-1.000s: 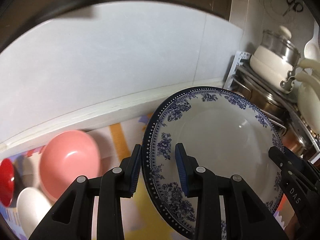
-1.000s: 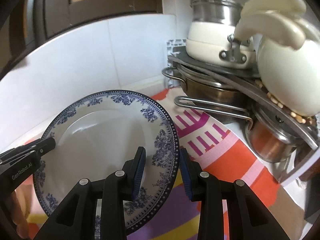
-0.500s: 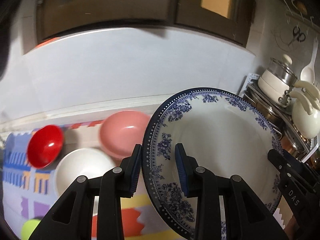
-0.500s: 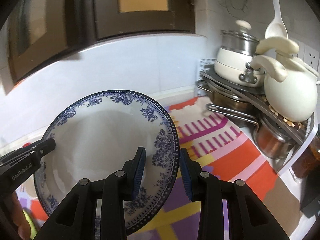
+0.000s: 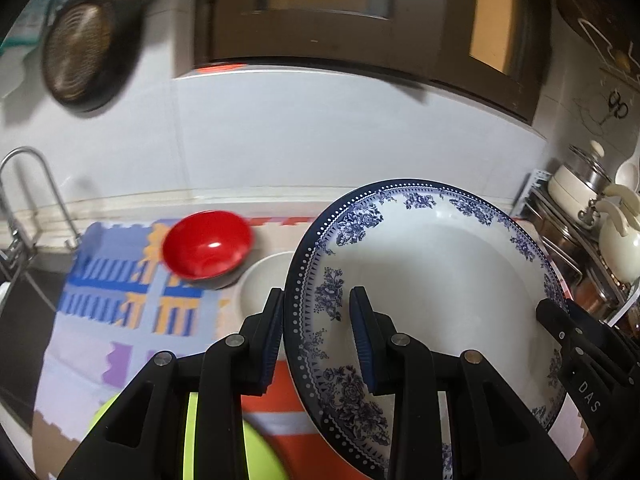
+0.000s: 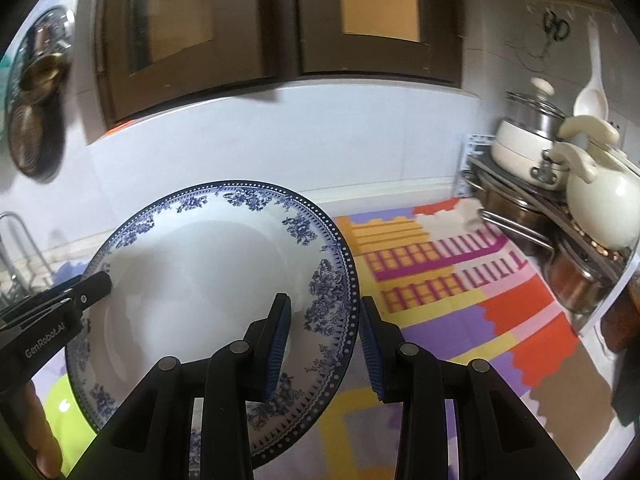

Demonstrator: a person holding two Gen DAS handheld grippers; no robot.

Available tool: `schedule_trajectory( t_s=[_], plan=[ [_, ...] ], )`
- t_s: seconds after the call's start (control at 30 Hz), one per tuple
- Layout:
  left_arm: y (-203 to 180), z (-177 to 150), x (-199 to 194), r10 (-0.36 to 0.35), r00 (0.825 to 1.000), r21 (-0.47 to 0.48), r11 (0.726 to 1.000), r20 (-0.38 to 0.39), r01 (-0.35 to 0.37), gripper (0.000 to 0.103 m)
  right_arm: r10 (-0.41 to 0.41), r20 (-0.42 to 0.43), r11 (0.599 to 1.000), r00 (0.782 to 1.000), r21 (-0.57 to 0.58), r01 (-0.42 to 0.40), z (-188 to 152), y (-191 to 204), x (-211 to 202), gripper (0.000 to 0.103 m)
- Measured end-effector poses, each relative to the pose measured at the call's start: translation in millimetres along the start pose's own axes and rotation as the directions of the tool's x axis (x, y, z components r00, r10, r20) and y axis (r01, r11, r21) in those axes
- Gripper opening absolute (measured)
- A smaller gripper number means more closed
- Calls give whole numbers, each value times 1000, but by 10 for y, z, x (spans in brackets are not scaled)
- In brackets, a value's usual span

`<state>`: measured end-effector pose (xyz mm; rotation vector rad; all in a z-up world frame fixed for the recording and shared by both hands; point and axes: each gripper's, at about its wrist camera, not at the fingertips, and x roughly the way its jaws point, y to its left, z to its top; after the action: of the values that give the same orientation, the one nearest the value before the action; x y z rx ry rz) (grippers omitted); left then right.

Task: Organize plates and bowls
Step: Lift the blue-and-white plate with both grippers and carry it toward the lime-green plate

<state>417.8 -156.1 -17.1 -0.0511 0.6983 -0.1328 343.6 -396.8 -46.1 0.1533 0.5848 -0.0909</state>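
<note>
Left wrist view
Left tool (image 5: 316,336): its two blue pads straddle the left rim of the blue-and-white plate (image 5: 432,280), one pad behind the rim, one on the inner face; it is grasping the plate.
Plate position: held up above the surface (image 5: 80,340), tilted, its hollow face turned toward the camera.
Right tool (image 5: 560,320): its black tip sits on the right rim of the plate, entering from the lower right.
Red bowl (image 5: 208,244): on the patterned mat, left of the plate, near the back wall.
White bowl (image 5: 264,284): just beside the red bowl, partly hidden behind the plate.
Green object (image 5: 192,432): below the left tool, blurred; I cannot tell what it is.
Pot rack (image 5: 580,220): far right, with cream pots.

Right wrist view
Right tool (image 6: 324,344): the pads straddle the right rim of the plate (image 6: 200,272), clenched on it.
Left tool (image 6: 92,286): its tip reaches in from the left onto the opposite rim.
Pose: both tools point forward, toward the wall, and carry the plate between them.
Mat (image 6: 460,280): colourful, under and to the right of the plate.
Kettle (image 6: 600,200): cream, on the rack at the right.
</note>
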Motion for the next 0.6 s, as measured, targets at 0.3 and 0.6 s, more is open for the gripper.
schedule_trajectory(
  t_s=[0.3, 0.6],
  plan=[
    [588, -151, -336, 61, 998, -46, 997, 12, -61, 33, 65, -5, 997, 998, -46, -65, -109, 575, -200, 35],
    [1120, -262, -579, 116, 993, -81, 990, 10, -115, 33, 123, -13, 989, 992, -86, -124, -200, 1123, -370, 35]
  ],
)
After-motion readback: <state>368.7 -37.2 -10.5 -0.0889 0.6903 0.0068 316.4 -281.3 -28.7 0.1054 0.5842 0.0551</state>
